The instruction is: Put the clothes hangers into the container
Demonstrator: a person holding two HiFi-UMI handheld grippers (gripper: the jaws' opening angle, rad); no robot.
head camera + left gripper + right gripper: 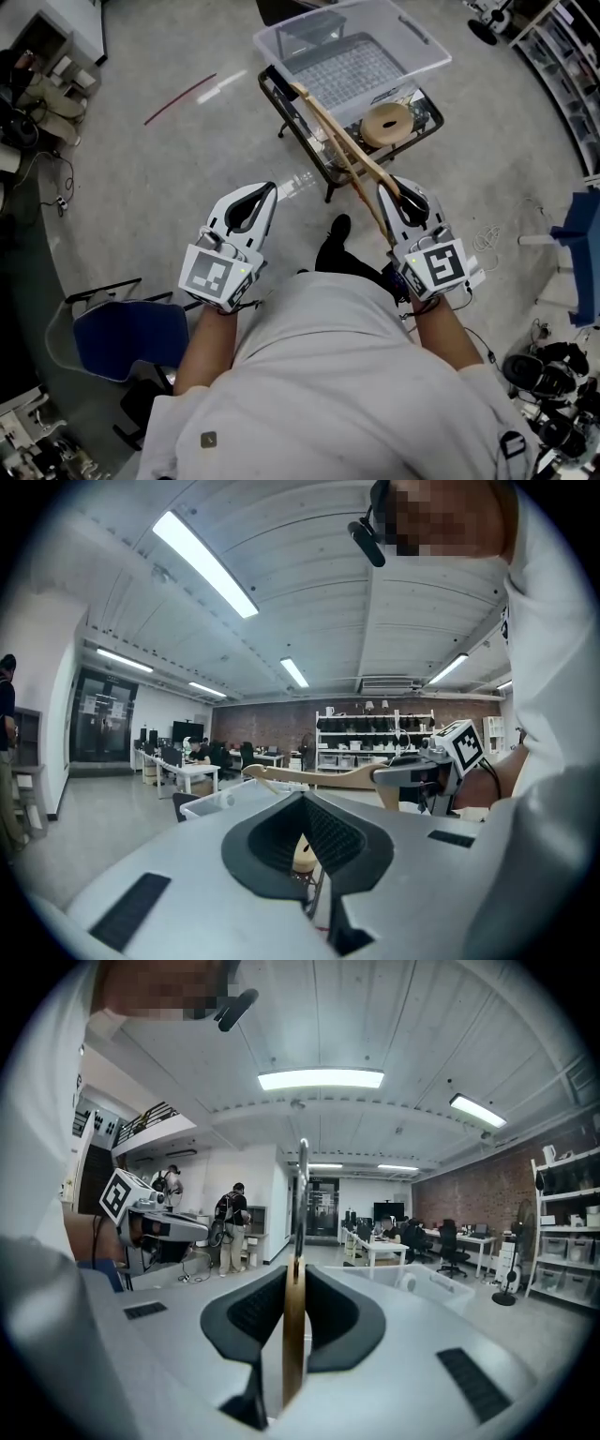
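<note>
Hanger (325,112) pinched in right gripper (386,189), long axis running up-left toward container (429,59) at upper centre; left gripper (270,188) pressed together, empty.

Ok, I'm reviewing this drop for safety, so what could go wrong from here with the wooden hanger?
1. The right hand-held gripper pinches the long wooden clothes hanger near one end only, so it may swing or slip in the jaws.
2. The hanger's far end lies by the edge of the clear plastic container. It could catch the rim and shove the container on its black metal stand.
</note>
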